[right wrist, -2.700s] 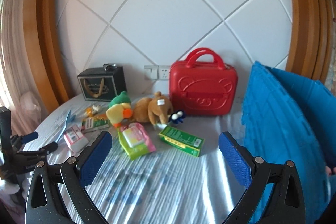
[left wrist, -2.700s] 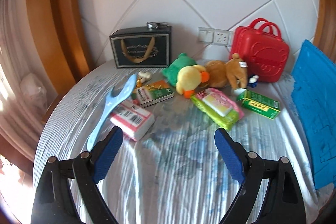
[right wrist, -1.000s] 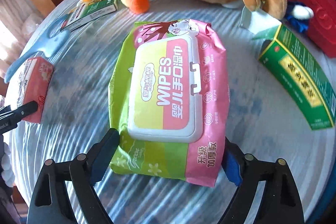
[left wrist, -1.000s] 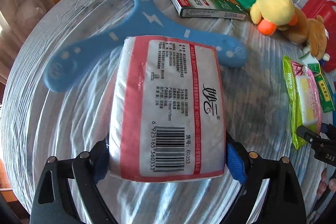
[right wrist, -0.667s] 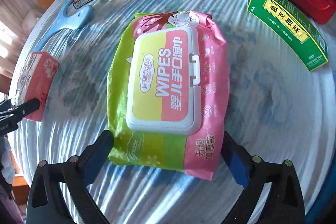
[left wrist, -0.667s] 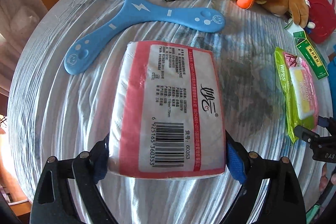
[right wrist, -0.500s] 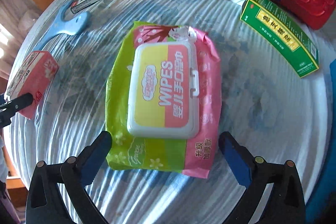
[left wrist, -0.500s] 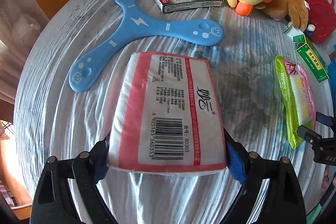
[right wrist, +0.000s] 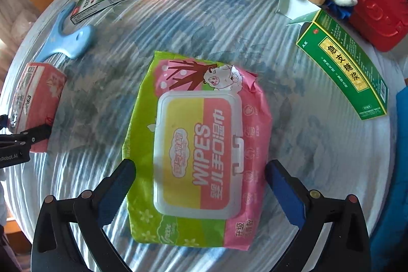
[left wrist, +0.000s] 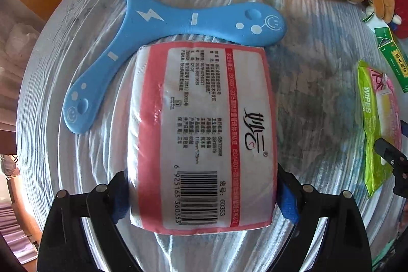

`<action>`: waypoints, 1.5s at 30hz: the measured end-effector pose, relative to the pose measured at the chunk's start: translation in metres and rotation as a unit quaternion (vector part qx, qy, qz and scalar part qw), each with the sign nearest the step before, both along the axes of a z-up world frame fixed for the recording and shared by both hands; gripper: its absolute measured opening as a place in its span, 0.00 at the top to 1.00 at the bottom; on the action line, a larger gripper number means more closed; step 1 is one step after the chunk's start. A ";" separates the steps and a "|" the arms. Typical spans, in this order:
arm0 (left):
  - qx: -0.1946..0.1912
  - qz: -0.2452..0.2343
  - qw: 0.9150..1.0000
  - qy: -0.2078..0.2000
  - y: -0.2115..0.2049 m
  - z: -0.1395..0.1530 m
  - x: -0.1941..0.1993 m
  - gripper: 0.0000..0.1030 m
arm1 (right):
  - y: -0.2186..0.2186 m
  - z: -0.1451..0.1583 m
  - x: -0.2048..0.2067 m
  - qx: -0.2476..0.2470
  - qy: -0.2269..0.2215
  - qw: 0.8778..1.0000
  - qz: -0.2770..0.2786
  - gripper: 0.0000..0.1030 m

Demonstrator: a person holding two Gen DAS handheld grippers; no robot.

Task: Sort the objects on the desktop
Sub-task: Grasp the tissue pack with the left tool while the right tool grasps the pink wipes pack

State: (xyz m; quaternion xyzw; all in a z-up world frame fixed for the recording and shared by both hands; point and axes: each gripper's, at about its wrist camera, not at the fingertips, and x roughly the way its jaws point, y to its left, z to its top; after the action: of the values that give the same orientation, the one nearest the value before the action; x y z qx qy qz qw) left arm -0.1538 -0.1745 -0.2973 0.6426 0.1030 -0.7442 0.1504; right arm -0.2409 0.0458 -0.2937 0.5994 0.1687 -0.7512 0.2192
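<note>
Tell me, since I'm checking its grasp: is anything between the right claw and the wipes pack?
Nothing visible. The right claw straddles the wipes pack, its open fingers flanking the pack's sides on the tablecloth.

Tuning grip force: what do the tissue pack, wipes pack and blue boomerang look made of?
Tissue pack: thin glossy plastic film over soft paper; it glares and wrinkles. Wipes pack: glossy soft film with a rigid-looking plastic flip lid. Blue boomerang: matte, thick, rounded edges, probably foam.

My left wrist camera looks steeply down, close over the tissue pack (left wrist: 201, 134). My right one hangs equally close above the wipes pack (right wrist: 199, 152). Each view catches the other's pack at its edge.
</note>
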 end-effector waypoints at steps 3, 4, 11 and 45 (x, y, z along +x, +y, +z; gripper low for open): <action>-0.005 -0.009 1.000 0.002 -0.002 0.006 -0.005 0.11 | 0.005 0.001 -0.006 -0.003 -0.005 1.000 -0.015 0.00; -0.007 -0.009 1.000 -0.002 -0.003 0.003 -0.009 0.11 | 0.006 0.000 -0.008 -0.003 -0.007 1.000 -0.021 0.00; 0.030 0.009 0.999 -0.006 -0.012 -0.019 -0.020 0.00 | 0.007 -0.018 -0.016 -0.014 -0.051 0.998 -0.041 0.00; 0.026 -0.028 0.995 0.093 0.044 0.055 0.022 0.16 | -0.024 0.007 0.047 -0.046 0.016 0.998 -0.037 0.38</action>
State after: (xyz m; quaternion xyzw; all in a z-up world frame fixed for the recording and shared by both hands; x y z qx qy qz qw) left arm -0.1317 -0.1308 -0.2425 0.5767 0.1176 -0.8019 0.1021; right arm -0.1939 0.0221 -0.2868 0.5824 0.1151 -0.7753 0.2158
